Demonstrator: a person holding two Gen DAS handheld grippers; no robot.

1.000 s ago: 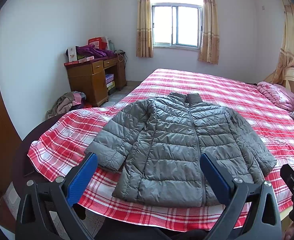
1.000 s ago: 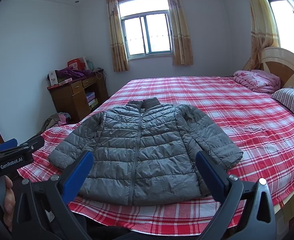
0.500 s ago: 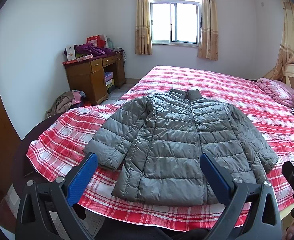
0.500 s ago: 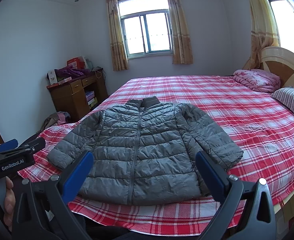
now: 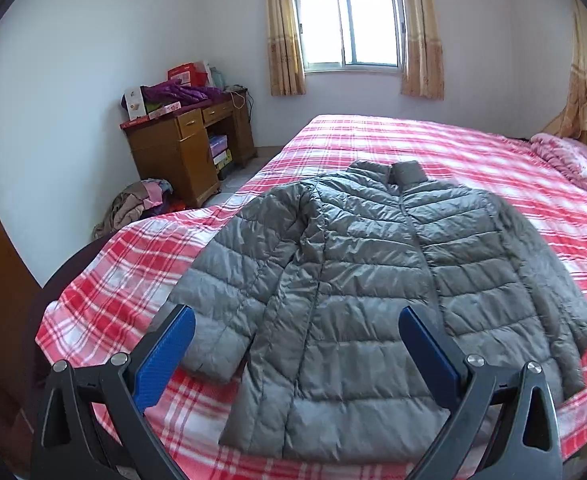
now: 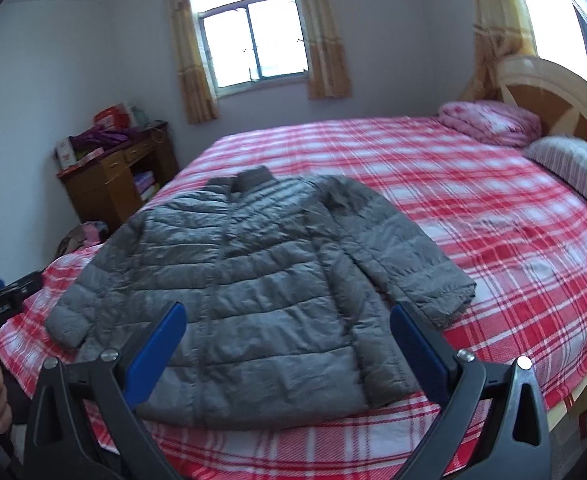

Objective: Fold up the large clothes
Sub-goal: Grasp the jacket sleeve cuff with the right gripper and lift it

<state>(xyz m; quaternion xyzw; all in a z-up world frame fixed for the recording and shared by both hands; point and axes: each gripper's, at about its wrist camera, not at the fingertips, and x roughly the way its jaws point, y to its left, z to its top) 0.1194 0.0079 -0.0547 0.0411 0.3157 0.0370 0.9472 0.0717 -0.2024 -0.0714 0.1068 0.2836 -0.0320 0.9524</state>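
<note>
A grey quilted puffer jacket [image 5: 357,280] lies flat, front up and zipped, on the red plaid bed [image 5: 433,148], collar away from me and hem at the near edge. It also shows in the right wrist view [image 6: 253,280]. My left gripper [image 5: 295,328] is open and empty, above the jacket's left sleeve and hem. My right gripper [image 6: 285,322] is open and empty, above the jacket's lower right side. The left gripper's body [image 6: 1,304] shows at the left edge of the right wrist view.
A wooden desk [image 5: 185,148] with boxes and purple clothes stands at the left wall, with a clothes pile [image 5: 137,204] on the floor beside it. A pink folded quilt [image 6: 489,120], a striped pillow [image 6: 577,168] and the headboard [image 6: 553,92] are at the right.
Both grippers have moved forward and down toward the jacket, which now looks larger and nearer. Both stay open. The jacket has not moved.
</note>
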